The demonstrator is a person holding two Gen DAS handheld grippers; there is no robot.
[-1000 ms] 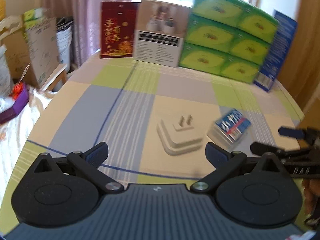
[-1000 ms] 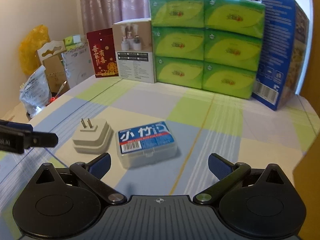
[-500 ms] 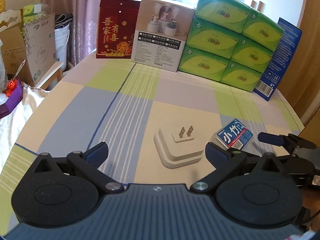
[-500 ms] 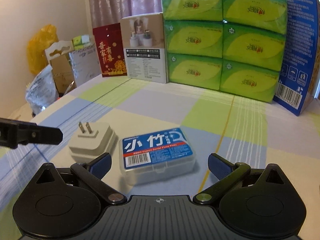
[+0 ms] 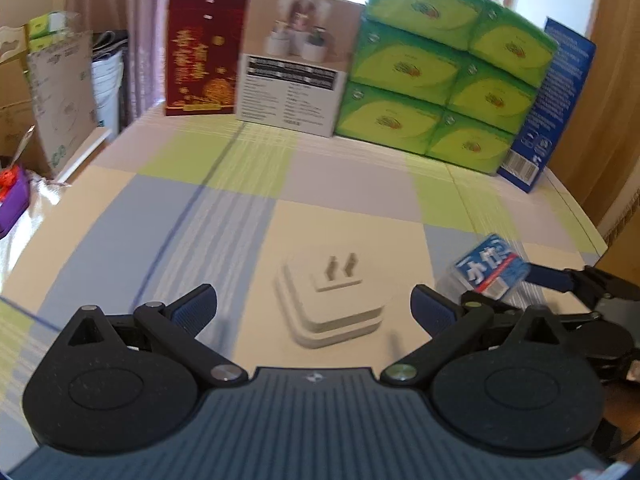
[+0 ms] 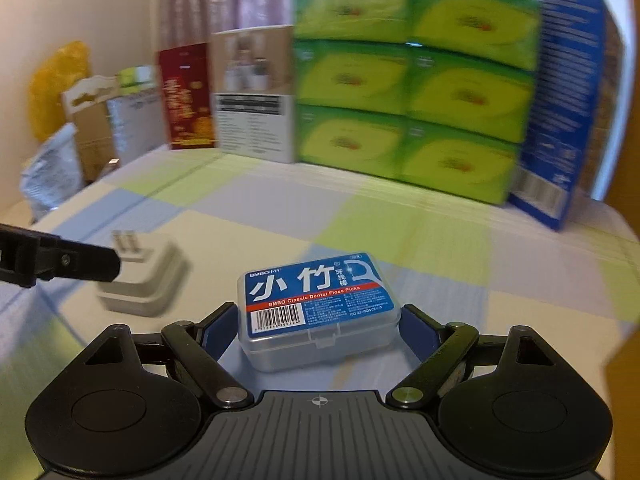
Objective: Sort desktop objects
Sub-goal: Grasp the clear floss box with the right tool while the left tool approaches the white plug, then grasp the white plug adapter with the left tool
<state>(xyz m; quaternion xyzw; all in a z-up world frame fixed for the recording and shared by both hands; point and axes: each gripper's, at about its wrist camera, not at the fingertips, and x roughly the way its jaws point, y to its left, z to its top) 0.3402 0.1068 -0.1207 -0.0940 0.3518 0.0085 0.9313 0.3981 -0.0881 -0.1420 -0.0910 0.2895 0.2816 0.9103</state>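
A white plug adapter [image 5: 334, 300] lies prongs-up on the checked tablecloth, between the fingers of my left gripper [image 5: 314, 306], which stands open around it without touching. The adapter [image 6: 142, 280] also shows at the left of the right wrist view, partly behind a left fingertip [image 6: 80, 266]. A clear floss-pick box with a blue label [image 6: 318, 308] lies between the fingers of my right gripper [image 6: 318, 330], open, with small gaps on both sides. From the left wrist view the box [image 5: 490, 270] sits at the right, beside a right fingertip [image 5: 548, 278].
Along the table's far edge stand a red packet [image 5: 202, 68], a white product box [image 5: 294, 64], stacked green tissue packs [image 5: 444, 68] and a blue carton [image 5: 554, 104]. Cardboard boxes and bags [image 5: 52, 92] sit off the table's left side.
Both grippers have moved forward and down. The adapter now lies between the left fingers and the floss box between the right fingers. Both stay open.
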